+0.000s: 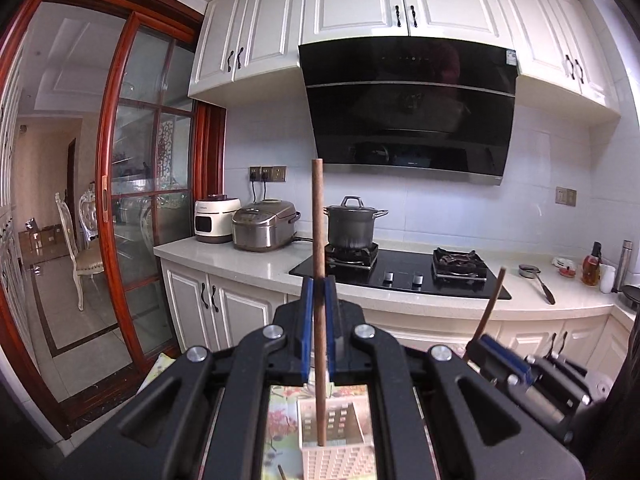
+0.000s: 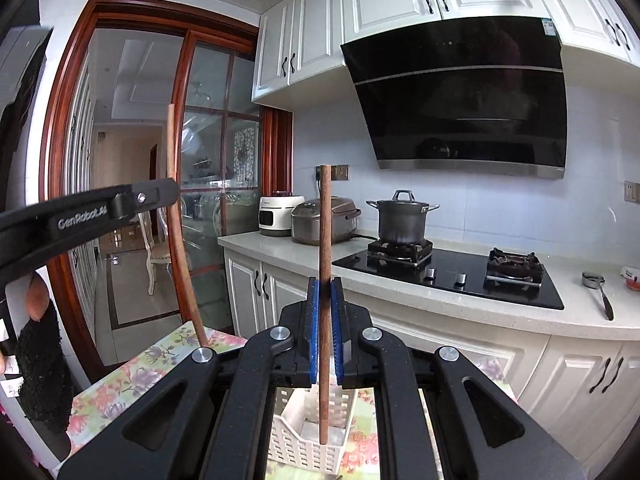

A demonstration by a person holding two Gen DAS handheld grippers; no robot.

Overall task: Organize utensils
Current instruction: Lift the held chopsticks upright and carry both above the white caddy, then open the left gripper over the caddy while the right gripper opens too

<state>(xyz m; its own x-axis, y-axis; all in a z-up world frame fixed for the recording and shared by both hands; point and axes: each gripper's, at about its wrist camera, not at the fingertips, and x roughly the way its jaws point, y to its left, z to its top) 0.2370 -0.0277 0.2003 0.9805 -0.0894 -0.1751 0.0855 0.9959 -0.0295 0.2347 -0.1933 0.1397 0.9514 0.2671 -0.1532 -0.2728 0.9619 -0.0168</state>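
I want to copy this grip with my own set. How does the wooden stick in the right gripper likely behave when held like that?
The wooden stick looks stiff: it stands straight and upright though the right gripper pinches it only mid-length. It seems light, being thin. Its round, smooth shaft could probably swivel or slip between the blue pads, and would likely roll if laid on the floral cloth.
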